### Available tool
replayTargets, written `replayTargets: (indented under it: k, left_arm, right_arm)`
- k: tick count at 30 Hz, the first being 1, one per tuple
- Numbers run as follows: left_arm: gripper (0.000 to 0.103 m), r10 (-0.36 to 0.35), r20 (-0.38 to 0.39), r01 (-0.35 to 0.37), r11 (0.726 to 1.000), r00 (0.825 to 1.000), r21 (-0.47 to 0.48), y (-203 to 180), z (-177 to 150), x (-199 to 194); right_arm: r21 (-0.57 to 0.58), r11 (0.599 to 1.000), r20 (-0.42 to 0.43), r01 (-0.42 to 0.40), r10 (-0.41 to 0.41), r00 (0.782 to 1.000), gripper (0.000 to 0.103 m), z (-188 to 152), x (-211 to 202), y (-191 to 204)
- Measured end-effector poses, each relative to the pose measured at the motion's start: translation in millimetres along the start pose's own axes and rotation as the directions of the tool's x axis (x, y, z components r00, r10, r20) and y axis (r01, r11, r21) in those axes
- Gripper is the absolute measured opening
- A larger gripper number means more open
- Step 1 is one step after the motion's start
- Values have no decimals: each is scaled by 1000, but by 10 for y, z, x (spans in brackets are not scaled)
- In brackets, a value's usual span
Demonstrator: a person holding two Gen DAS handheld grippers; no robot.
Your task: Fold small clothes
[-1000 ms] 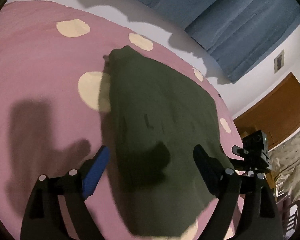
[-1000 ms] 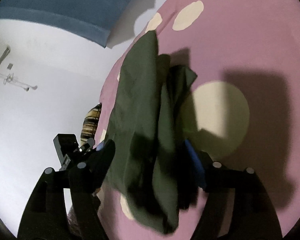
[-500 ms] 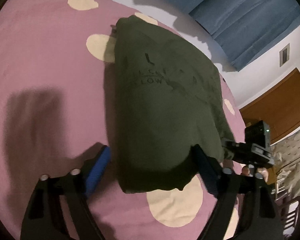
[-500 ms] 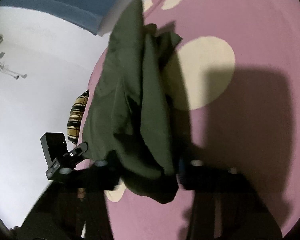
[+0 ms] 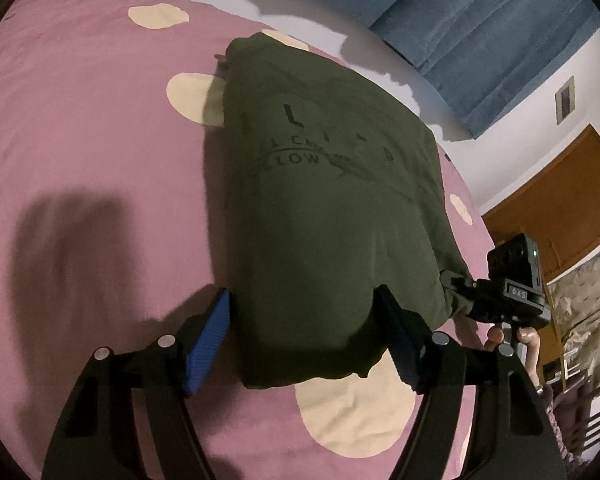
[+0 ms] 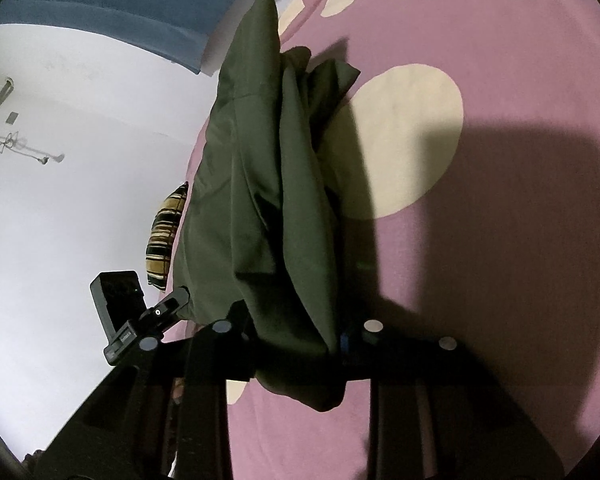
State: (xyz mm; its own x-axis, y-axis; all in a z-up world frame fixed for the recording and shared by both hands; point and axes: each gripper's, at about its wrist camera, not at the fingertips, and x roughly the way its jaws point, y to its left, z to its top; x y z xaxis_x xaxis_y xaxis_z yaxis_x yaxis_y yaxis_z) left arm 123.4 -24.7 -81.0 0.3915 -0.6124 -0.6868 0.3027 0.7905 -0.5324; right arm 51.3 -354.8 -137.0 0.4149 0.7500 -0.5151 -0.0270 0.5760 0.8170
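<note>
A home bedroom: a pink polka-dot bedspread, blue curtains, a striped pillow and a wooden door.

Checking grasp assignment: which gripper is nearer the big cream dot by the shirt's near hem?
Left. The left gripper, open, straddles the green shirt hem right above the dot; the right gripper clamps the side edge.

One green shirt, one bedspread, two claws, one striped cushion

Pink dotted bedspread, blue curtain (pleated), striped cushion.
</note>
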Motion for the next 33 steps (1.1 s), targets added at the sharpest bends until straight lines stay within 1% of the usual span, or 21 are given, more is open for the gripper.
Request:
replayTargets:
  k: [2, 3, 5, 6, 8, 12, 14, 17, 18, 19, 22, 23, 24, 25, 26, 30, 32, 33]
  left_arm:
    - [74, 27, 20, -27, 1000, 999, 12, -46, -20, -37]
    - [76, 53, 33, -54, 998, 998, 21, -80, -40, -56]
    - [77, 88, 55, -90, 996, 995, 28, -129, -80, -89]
    - [77, 98, 60, -99, 995, 993, 27, -145, -91, -107]
    - [78, 116, 71, -118, 993, 991, 21, -172, -116, -143]
    - [79, 170, 90, -173, 985, 981, 21, -266, -186, -206]
    - [79, 212, 100, -217, 975, 972, 37, -337, -236, -235]
    - [80, 301, 130, -311, 948, 945, 70, -468, -316, -258]
    - [82, 319, 142, -331, 941, 937, 73, -500, -340, -270]
    - [83, 331, 151, -345, 936, 931, 73, -518, -366, -296]
    - [85, 378, 189, -397, 915, 906, 76, -606, -415, -358]
    - [85, 386, 200, -408, 910, 900, 79, -627, -432, -383]
    - [85, 399, 219, -425, 902, 890, 83, -665, -446, -417]
    - [86, 405, 230, -432, 898, 885, 83, -677, -468, -447]
    - [86, 413, 240, -442, 893, 879, 83, -694, -483, -470]
    - [86, 455, 273, -492, 867, 848, 83, -734, -543, -529]
    - [86, 473, 280, -513, 854, 836, 88, -745, -577, -529]
    - [86, 480, 280, -521, 849, 831, 91, -759, -604, -539]
  right_arm:
    - [14, 1000, 13, -17, 17, 1000, 31, -13, -33, -19]
    - [17, 1000, 19, -17, 17, 1000, 33, -28, -51, -15]
    - [20, 1000, 31, -4, 3, 1000, 41, -75, -99, 16]
    - [26, 1000, 35, 2, -3, 999, 43, -99, -122, 27]
    - [40, 999, 49, 9, -11, 999, 51, -170, -197, 46]
    - [41, 999, 73, 32, -34, 997, 57, -357, -341, 98]
    - [23, 997, 78, 69, -71, 994, 61, -486, -378, 161]
    - [2, 988, 96, 151, -151, 984, 62, -641, -413, 251]
    - [-8, 984, 107, 175, -174, 979, 63, -693, -421, 286]
    - [-18, 979, 117, 204, -201, 973, 66, -746, -413, 334]
    - [-53, 951, 144, 306, -296, 944, 72, -854, -358, 501]
    - [-73, 935, 158, 348, -334, 929, 73, -889, -347, 557]
    - [-88, 921, 168, 379, -361, 917, 74, -911, -323, 603]
    - [-110, 900, 183, 421, -398, 899, 76, -945, -292, 670]
    - [-123, 887, 195, 445, -417, 887, 80, -963, -272, 698]
    - [-164, 839, 248, 519, -474, 845, 84, -1035, -206, 817]
    - [-187, 807, 270, 560, -506, 819, 86, -1080, -175, 866]
    - [-192, 797, 277, 572, -515, 811, 86, -1087, -163, 875]
